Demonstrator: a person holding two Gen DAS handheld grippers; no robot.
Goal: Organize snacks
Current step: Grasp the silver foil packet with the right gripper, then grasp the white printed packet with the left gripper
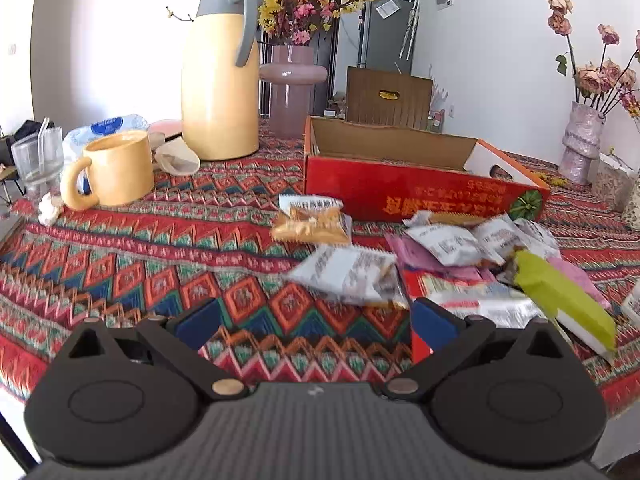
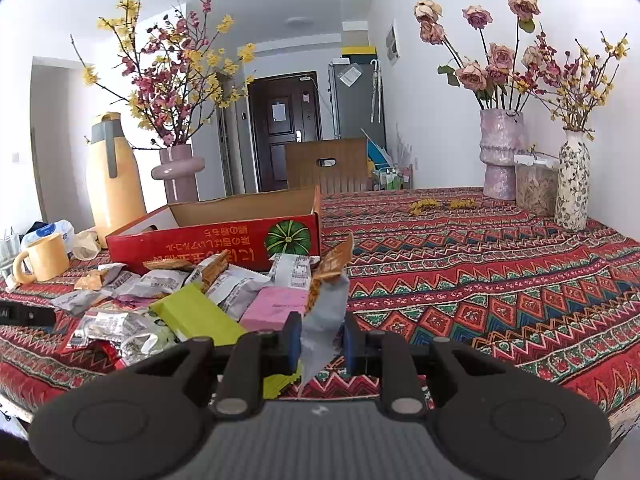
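Observation:
A pile of snack packets (image 1: 472,264) lies on the patterned tablecloth in front of an open red cardboard box (image 1: 416,190); the pile (image 2: 168,296) and the box (image 2: 216,240) also show in the right wrist view. My left gripper (image 1: 314,326) is open and empty, low over the cloth, just left of the pile, with a grey packet (image 1: 348,276) just ahead of it. My right gripper (image 2: 320,340) is shut on a grey and orange snack packet (image 2: 326,304), held upright above the cloth at the pile's right edge. A lime-green packet (image 2: 196,314) and a pink one (image 2: 272,306) lie beside it.
A yellow mug (image 1: 114,168), a yellow thermos jug (image 1: 220,76), a pink vase (image 1: 290,80) and a glass (image 1: 34,156) stand at the back left. Vases (image 2: 500,152) and a jar (image 2: 534,184) stand at the far right. The table's near edge lies below the grippers.

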